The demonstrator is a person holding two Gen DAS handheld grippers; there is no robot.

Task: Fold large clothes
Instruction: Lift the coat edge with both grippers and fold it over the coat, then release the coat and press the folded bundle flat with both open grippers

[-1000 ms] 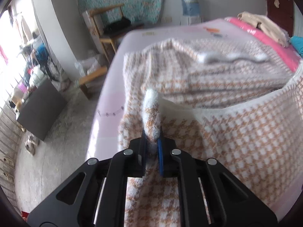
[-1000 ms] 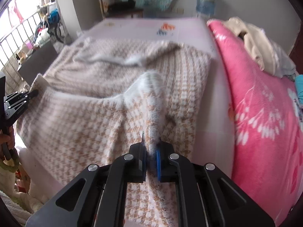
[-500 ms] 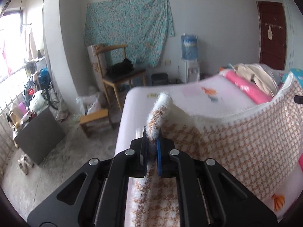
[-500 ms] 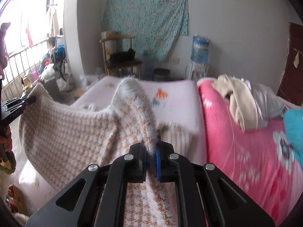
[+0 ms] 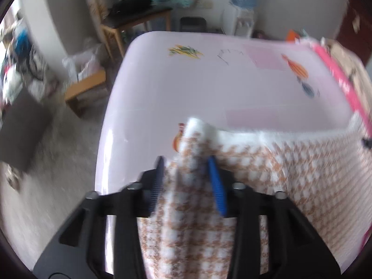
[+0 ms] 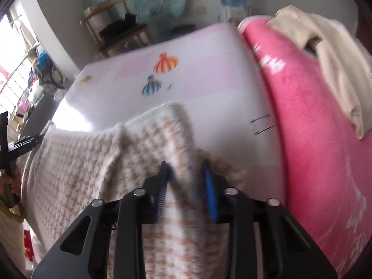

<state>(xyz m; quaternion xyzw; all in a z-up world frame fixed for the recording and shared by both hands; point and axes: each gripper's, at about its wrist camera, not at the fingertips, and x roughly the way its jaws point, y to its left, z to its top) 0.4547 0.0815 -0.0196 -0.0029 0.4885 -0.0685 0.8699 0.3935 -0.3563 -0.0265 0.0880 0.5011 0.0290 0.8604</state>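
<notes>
A large white and tan houndstooth knit garment [image 5: 302, 176] lies spread on the pale pink bed [image 5: 209, 88]. My left gripper [image 5: 186, 162] is open, with the garment's left corner [image 5: 197, 134] lying loose between its fingers. In the right wrist view the same garment [image 6: 69, 162] stretches to the left. My right gripper [image 6: 184, 165] is open too, with the garment's right corner [image 6: 167, 125] loose between its fingers. The left gripper also shows at the left edge of the right wrist view [image 6: 21, 144].
A pink blanket [image 6: 313, 127] with a beige garment [image 6: 325, 46] on it lies along the bed's right side. A wooden chair [image 5: 130, 16] and a low stool [image 5: 86, 88] stand beyond the bed's left far corner. A water dispenser [image 5: 241, 4] stands by the far wall.
Both grippers carried the garment's edge up and forward over the bed, lowered it, and have opened. The corners now rest loose between the fingers.
</notes>
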